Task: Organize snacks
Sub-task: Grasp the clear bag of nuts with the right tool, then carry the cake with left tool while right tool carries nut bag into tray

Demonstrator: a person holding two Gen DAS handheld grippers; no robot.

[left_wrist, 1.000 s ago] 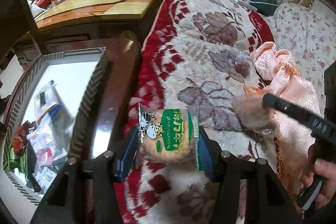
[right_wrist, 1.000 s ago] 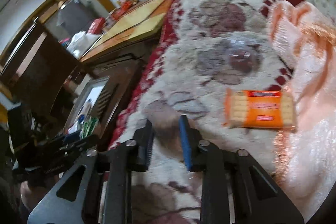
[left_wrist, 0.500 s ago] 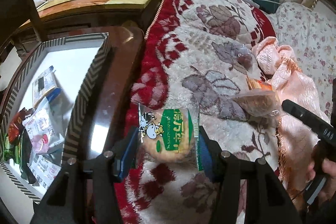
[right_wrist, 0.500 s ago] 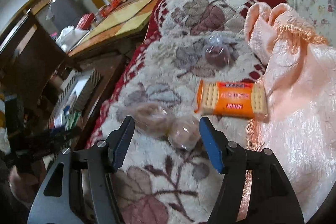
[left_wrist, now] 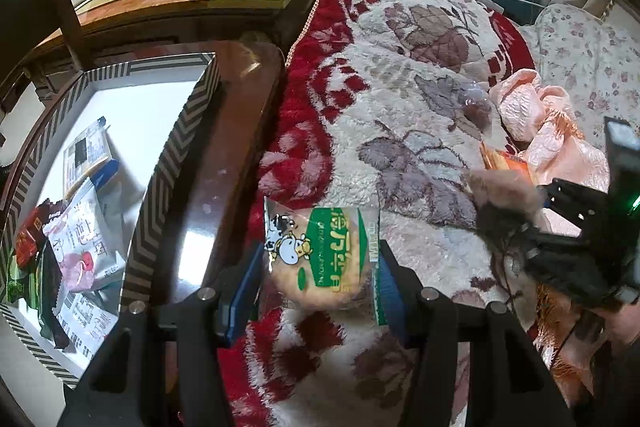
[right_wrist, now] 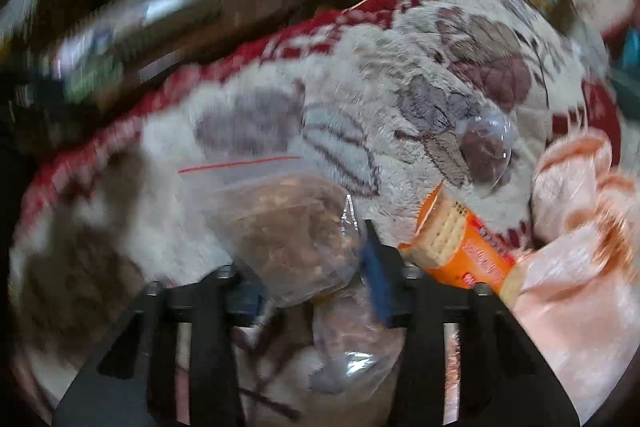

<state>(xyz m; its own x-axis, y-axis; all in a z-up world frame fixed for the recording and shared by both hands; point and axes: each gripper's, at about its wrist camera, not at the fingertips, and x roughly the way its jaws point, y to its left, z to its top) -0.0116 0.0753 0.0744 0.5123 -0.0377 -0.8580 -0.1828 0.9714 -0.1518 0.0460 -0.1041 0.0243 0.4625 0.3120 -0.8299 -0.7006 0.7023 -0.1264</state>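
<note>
Fleecy red-and-cream blanket (left_wrist: 400, 75) lies under both your tools. Your left gripper (left_wrist: 318, 269) pinches the green rice cracker packet (left_wrist: 324, 259); your right gripper (right_wrist: 308, 287) is closing around the clear bag of brown snacks (right_wrist: 288, 231). Lift next toward the striped box (left_wrist: 176, 147), leaving the orange biscuit pack (right_wrist: 460, 247) beyond.

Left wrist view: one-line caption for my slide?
Left gripper grips a green rice-cracker packet over the floral blanket, beside the striped snack box.
</note>
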